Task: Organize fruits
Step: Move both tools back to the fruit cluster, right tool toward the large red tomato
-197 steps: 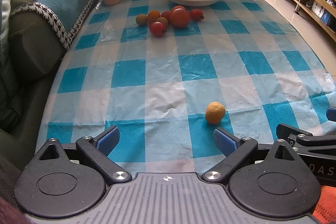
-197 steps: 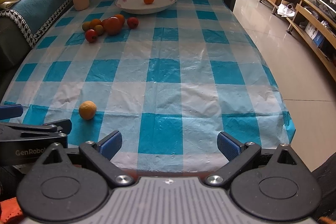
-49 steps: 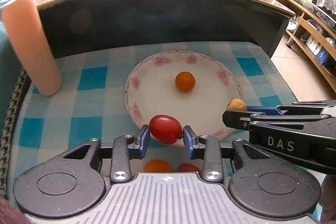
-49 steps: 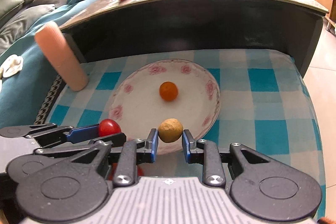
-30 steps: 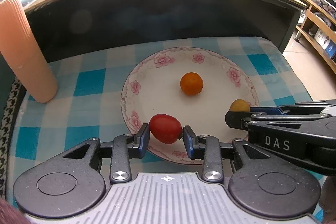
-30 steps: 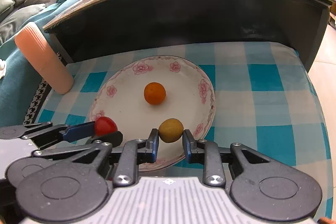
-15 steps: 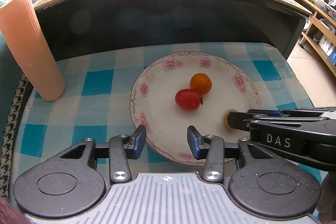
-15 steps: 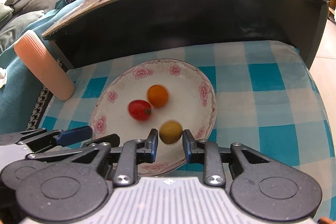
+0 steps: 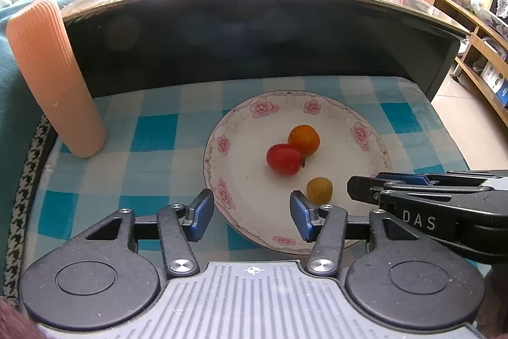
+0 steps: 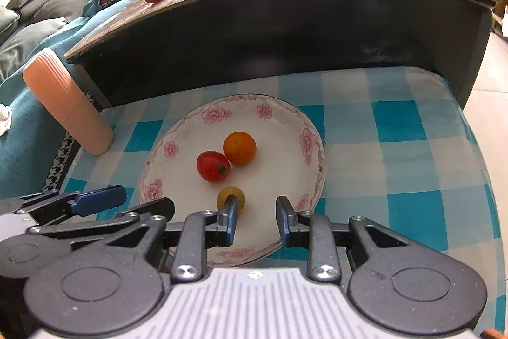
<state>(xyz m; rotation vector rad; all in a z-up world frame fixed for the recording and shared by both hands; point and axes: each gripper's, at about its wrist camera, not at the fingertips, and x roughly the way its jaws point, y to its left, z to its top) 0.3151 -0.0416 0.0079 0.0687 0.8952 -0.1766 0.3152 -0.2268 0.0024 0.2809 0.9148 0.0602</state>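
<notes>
Three small round fruits lie in the flower-rimmed white plate point(image 9: 222, 145) at the far end of the checked table: a glossy red tomato point(image 9: 284, 159) touching an orange fruit point(image 9: 304, 139), and a dull yellow fruit point(image 9: 319, 189) apart near the plate's near rim. The left gripper point(image 9: 251, 214) and right gripper point(image 10: 256, 220) both hover over that near rim, jaws spread and holding nothing.

Glossy ceramic plate point(image 9: 374, 154) (floral rim), plastic tablecloth point(image 9: 152, 132).
</notes>
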